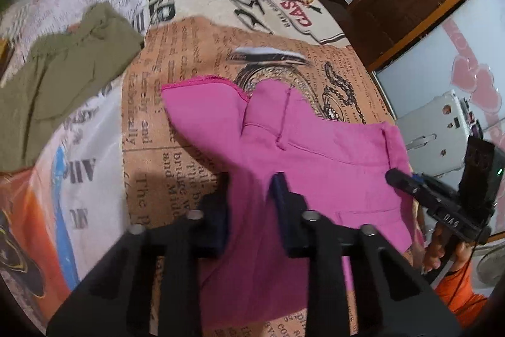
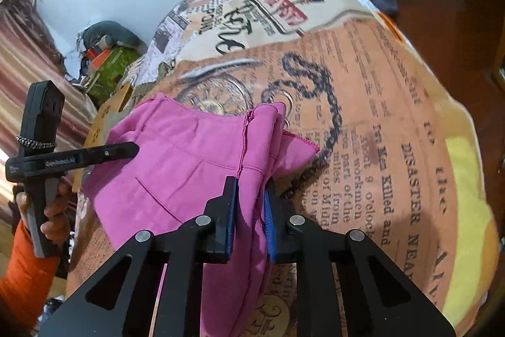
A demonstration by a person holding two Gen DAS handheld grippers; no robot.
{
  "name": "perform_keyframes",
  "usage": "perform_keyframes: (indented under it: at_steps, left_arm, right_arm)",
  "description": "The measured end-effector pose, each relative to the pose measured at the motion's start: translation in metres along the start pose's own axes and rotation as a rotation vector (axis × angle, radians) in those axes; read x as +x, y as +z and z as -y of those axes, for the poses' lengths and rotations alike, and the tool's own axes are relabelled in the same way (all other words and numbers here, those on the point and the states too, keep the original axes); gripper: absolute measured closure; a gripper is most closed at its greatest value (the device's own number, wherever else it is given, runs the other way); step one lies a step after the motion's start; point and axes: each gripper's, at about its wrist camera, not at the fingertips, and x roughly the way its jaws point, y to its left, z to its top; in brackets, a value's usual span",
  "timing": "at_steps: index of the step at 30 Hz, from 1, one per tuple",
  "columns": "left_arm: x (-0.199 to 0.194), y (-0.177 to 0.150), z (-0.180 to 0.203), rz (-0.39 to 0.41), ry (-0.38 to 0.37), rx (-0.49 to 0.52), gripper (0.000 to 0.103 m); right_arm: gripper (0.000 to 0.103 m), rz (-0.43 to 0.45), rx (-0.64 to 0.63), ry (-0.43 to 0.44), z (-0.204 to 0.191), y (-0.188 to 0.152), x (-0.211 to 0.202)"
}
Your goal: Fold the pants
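Pinching the pink pants (image 1: 315,153) in my left gripper (image 1: 252,195); my right gripper (image 2: 251,198) clamps another fold. Both lift them above the printed bedspread (image 1: 195,59).

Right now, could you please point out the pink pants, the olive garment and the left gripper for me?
pink pants (image 1: 315,153): left wrist view, on the flat seat panel.
olive garment (image 1: 63,75): left wrist view, on its crumpled middle.
left gripper (image 1: 251,204): left wrist view, midway between its fingertips, on pinched cloth.
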Motion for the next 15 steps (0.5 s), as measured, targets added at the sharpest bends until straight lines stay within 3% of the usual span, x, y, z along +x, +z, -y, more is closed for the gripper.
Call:
perform_keyframes:
  at_steps: [5,15]
  left_arm:
    - [-0.022,-0.002,0.014,0.054,0.042,0.057,0.091]
    - [-0.094,0.001,0.007,0.211,0.087,0.051,0.092]
  right_arm:
    - [0.09,0.039,-0.036,0.004,-0.013,0.01,-0.015]
    - [0.09,0.121,-0.152,0.033,-0.066,0.05,-0.025]
